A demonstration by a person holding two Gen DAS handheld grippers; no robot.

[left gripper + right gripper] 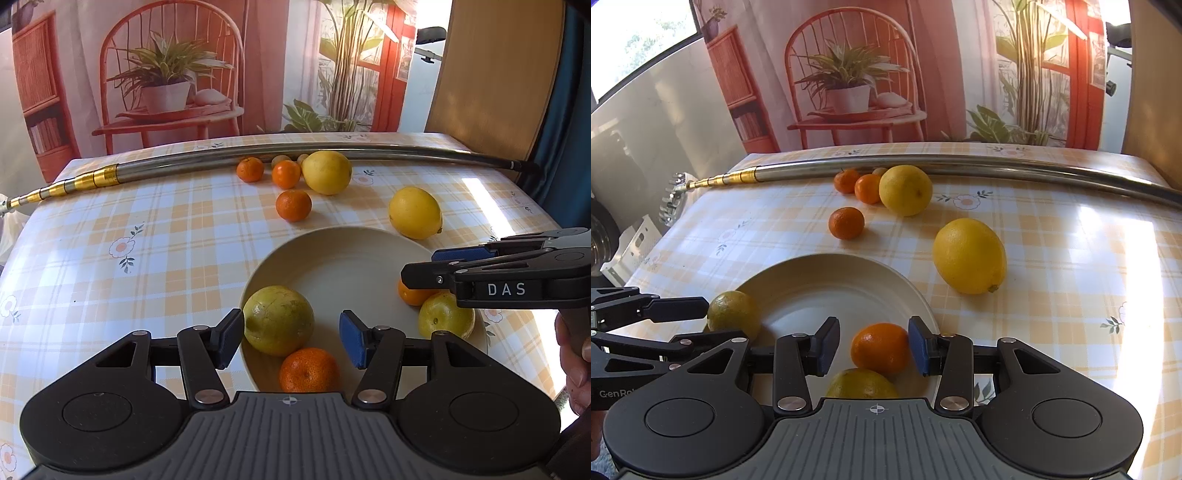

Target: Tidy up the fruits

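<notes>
Between the spread fingers of the left gripper [291, 339], a greenish lemon [277, 319] and mandarin [308, 369] sit at the plate [343, 258] rim; a nudge could roll them off.

Right gripper [873, 346], also spread, loosely straddles a mandarin [881, 347]. Beyond, open bench [1052, 258], loose fruit, then a pole [923, 164].

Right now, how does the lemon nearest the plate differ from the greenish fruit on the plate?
The lemon lies on the tablecloth, outside the plate; the greenish fruit sits on the plate, at its rim. The lemon is clean bright yellow with a pointed tip; the greenish fruit is rounder, dull yellow-green and scuffed. Both are citrus, larger than the mandarins, and neither is held.
</notes>
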